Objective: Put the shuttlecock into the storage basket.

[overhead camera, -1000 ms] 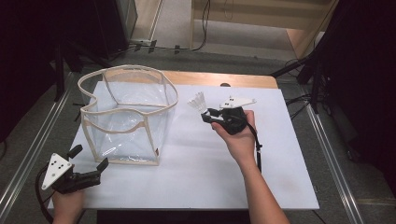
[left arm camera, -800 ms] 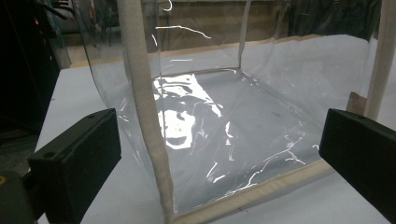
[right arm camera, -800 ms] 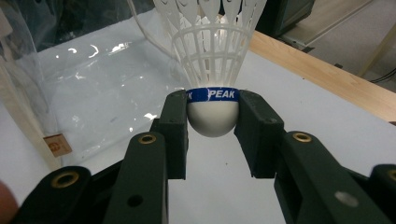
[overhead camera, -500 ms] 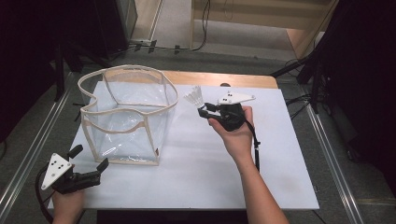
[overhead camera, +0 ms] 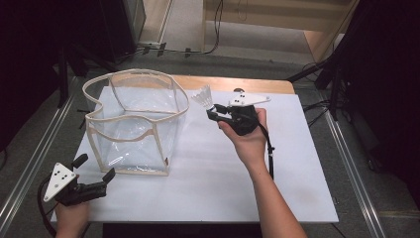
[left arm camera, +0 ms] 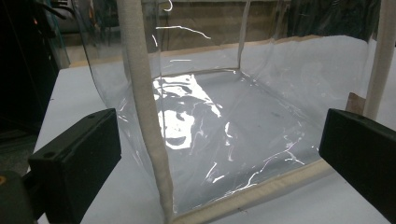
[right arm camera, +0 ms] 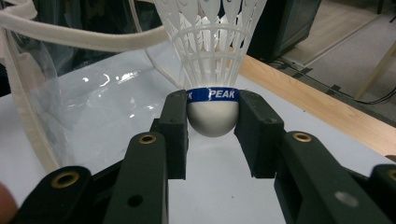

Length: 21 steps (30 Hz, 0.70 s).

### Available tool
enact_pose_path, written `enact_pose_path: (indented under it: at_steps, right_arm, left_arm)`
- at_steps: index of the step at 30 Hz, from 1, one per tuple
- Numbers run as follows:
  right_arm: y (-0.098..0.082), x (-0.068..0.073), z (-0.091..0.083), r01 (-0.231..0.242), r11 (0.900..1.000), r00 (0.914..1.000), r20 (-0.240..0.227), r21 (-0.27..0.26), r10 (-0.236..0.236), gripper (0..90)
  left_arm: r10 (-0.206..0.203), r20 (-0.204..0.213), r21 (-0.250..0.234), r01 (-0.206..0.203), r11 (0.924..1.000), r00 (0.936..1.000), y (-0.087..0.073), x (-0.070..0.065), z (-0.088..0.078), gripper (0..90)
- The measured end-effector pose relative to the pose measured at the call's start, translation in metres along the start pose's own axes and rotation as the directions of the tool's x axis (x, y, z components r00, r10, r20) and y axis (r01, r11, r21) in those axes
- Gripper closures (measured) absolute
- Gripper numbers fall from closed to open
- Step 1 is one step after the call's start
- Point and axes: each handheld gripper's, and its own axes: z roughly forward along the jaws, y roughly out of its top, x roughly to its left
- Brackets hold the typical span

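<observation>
Gripping shuttlecock (right arm camera: 212, 70) by its cork between right gripper (right arm camera: 212, 128) pads, upper centre of frame, just right of bag (overhead camera: 133, 124); idling lower left, left gripper (overhead camera: 94, 173) jaws wide, empty.

A white sheet (overhead camera: 208, 183) covers most of the wooden counter (overhead camera: 257, 85). Behind it lie a grey floor with black cables (overhead camera: 208, 47) and pale wooden furniture (overhead camera: 277, 20). Metal rails (overhead camera: 354, 163) flank the counter.

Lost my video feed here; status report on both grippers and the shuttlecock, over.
Right gripper shut on white plastic shuttlecock, held beside clear plastic bag. Left gripper open, holding nothing. Bag's rim stands between shuttlecock and opening.
</observation>
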Motion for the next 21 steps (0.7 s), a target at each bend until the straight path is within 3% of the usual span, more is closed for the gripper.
enact_pose_path:
  at_steps: [21]
  right_arm:
    - [0.023,0.01,0.004,0.018,0.999,0.9997,-0.016,-0.046,-0.019,62.8]
  left_arm:
    - [0.002,0.004,-0.002,-0.002,1.0,1.0,0.0,0.0,0.0,0.0]
